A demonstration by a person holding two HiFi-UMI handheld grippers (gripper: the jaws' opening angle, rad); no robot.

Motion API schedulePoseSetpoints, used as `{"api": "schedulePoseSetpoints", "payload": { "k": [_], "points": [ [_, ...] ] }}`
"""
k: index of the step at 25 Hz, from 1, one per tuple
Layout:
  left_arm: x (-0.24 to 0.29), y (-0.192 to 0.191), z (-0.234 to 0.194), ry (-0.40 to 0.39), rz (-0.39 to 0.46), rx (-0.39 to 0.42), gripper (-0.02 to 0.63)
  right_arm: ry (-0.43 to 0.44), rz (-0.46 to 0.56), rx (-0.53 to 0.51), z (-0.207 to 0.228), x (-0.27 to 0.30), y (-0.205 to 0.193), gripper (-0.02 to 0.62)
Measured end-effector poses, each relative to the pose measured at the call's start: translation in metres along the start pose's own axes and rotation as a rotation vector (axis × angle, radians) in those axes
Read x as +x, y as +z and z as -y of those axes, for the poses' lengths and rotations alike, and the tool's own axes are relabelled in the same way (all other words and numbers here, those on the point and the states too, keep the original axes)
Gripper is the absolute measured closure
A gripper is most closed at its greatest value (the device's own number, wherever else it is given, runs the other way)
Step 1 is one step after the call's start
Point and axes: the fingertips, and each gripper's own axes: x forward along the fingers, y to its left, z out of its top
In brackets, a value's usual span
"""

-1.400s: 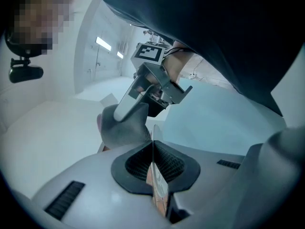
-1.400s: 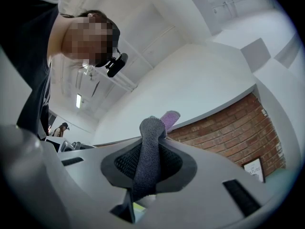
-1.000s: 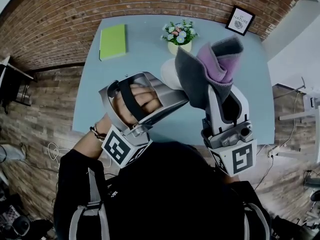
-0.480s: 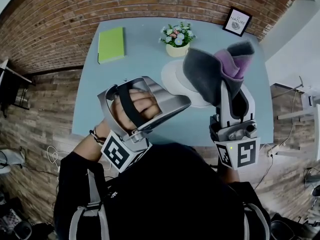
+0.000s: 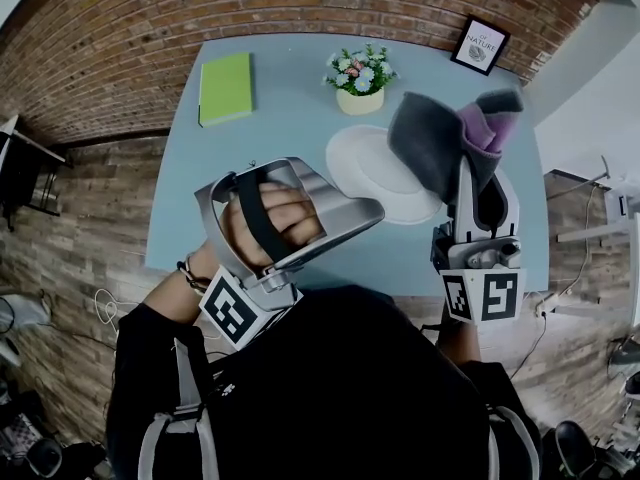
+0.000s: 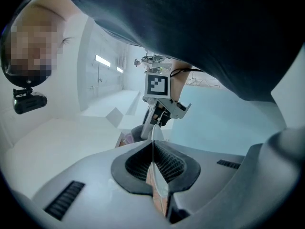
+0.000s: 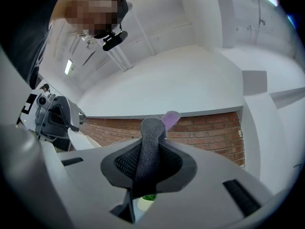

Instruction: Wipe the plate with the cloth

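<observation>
My left gripper (image 5: 372,210) is shut on the near rim of the white plate (image 5: 385,173), held over the blue table. In the left gripper view the plate (image 6: 153,147) runs edge-on between the shut jaws (image 6: 153,168). My right gripper (image 5: 470,168) is shut on a grey and purple cloth (image 5: 440,138), which stands up above its jaws and hangs over the plate's right edge. In the right gripper view the cloth (image 7: 150,144) rises straight out of the jaws (image 7: 148,163), with the plate (image 7: 78,138) at the left.
On the blue table (image 5: 280,128) lie a green notebook (image 5: 225,85) at the back left, a small flower pot (image 5: 358,76) just behind the plate, and a framed picture (image 5: 478,43) at the back right. Brick floor surrounds the table.
My right gripper has carried the cloth to the right and a little lower, off the plate's middle, so more of the plate shows. The left gripper and plate have barely moved.
</observation>
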Motion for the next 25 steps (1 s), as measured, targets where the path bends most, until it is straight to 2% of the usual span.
{"api": "schedulePoseSetpoints", "payload": {
  "k": [11,16,20,25],
  "points": [
    [0.003,-0.01,0.0,-0.009,-0.007,-0.005,0.588,-0.088,-0.064,-0.017,0.033,0.006,-0.027,0.535],
    [0.007,-0.015,0.004,-0.016,-0.007,0.003,0.588,-0.094,-0.037,-0.037,0.043,0.013,-0.021,0.535],
    [0.01,-0.019,0.007,-0.027,-0.007,0.008,0.588,-0.017,0.035,-0.012,0.032,0.024,0.0,0.535],
    [0.014,-0.024,0.01,-0.039,0.0,0.013,0.588,0.174,0.154,0.113,0.001,0.037,0.035,0.535]
  ]
}}
